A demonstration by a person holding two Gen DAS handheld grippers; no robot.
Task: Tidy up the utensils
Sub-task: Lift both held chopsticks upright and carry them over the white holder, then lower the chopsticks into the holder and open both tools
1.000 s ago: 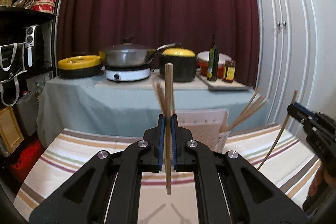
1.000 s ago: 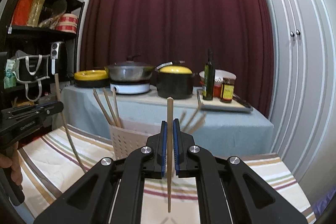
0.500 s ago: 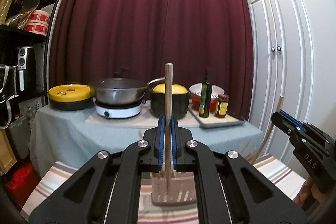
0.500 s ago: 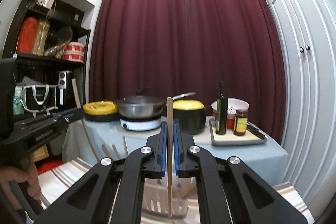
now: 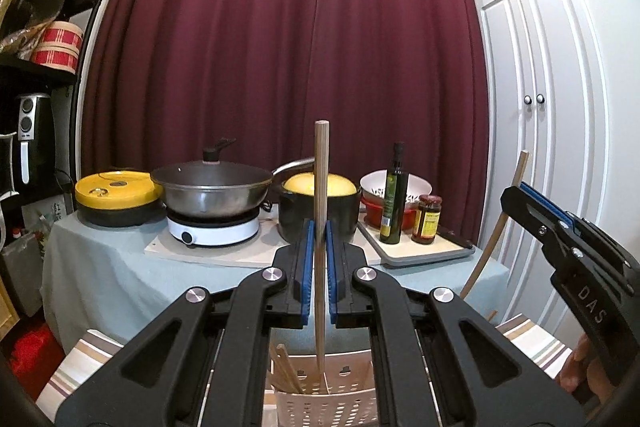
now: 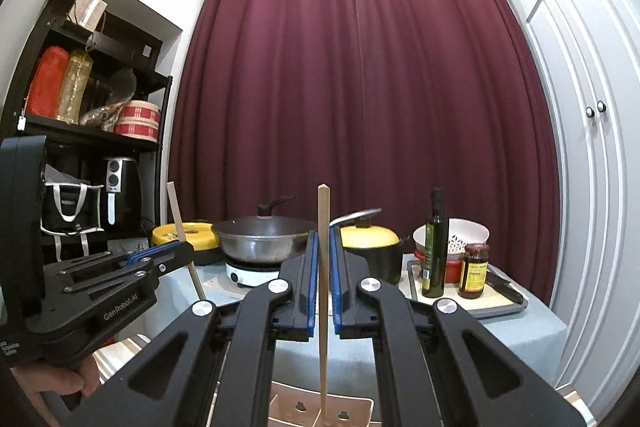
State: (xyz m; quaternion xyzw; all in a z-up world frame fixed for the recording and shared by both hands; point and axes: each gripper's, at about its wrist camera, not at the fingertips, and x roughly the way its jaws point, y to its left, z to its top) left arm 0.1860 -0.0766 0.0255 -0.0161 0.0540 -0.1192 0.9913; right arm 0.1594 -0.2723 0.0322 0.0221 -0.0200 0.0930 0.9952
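The left claw (image 5: 318, 267) is clamping an upright wooden chopstick (image 5: 321, 211) between its blue pads (image 5: 307, 267), the stick's lower tip hanging just above, or just inside, the white perforated utensil basket (image 5: 332, 403) directly below; I cannot tell which. A couple of other chopsticks (image 5: 286, 369) are already leaning in the basket's left side. The right claw (image 6: 323, 277) is likewise gripping a second chopstick (image 6: 322, 267) held vertical, with narrow gaps showing between the stick and its pads, and the tip is pointing down at the basket's rim (image 6: 360, 403) near a divider. Each claw is showing in the other's view, off to the side, with a hand (image 6: 60, 383) wrapped around the left handle. Both are hovering over a striped cloth (image 5: 84, 359) on the near bench. Farther off, a second bench draped in pale blue (image 5: 100, 275) is carrying a lidded wok (image 5: 212, 187) on a white hotplate (image 5: 212, 231), a yellow-lidded black pot (image 5: 344, 203), an oil bottle (image 5: 394, 195) and a sauce jar (image 5: 429, 219) on a tray. A maroon curtain (image 5: 280, 47) is hanging behind, dark shelves (image 6: 80, 131) standing at the left and white cupboard doors (image 5: 552, 115) at the right.
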